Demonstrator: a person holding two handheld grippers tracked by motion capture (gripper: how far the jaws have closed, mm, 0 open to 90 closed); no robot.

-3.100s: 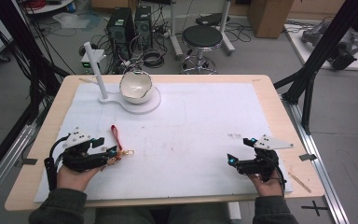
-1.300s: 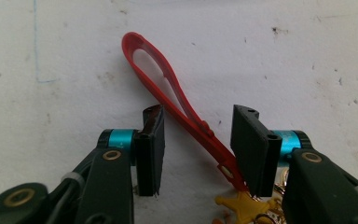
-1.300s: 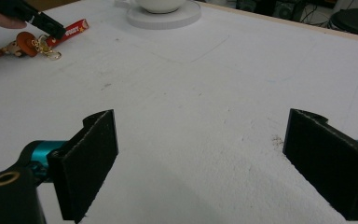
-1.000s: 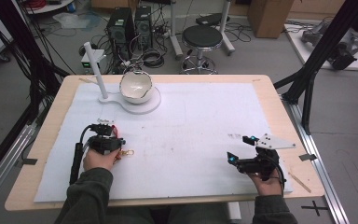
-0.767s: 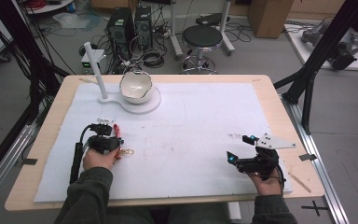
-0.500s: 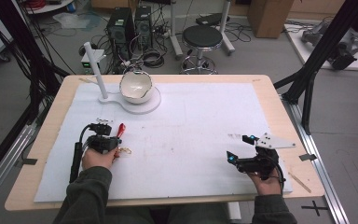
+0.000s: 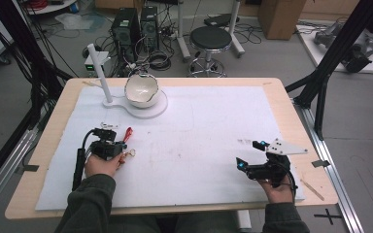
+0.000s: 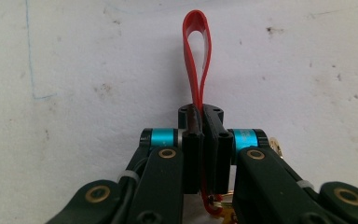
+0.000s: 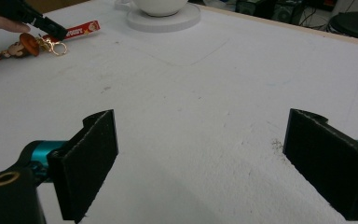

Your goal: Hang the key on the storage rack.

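Left tool (image 8: 201, 122) clamped on red strap (image 8: 196, 56), jaws just closed; strap's long axis straight ahead toward bowl (image 7: 141, 91), keyring (image 7: 130, 153) trailing behind. Right tool (image 9: 200, 163) apart, far across tabletop (image 7: 213, 131).

Keychain with red strap (image 7: 127, 134), gold ring (image 7: 131, 153) and small brown figure charm (image 9: 17, 46). Strap is a flat red loop with white lettering, pinched near its lower end between the closed jaws of the left gripper (image 8: 200, 122); the loop end sticks out past the jaws, toward the far edge of the white mat (image 7: 213, 126). Ring and charm lie on the mat. All in the mat's left half, nearer the left edge.
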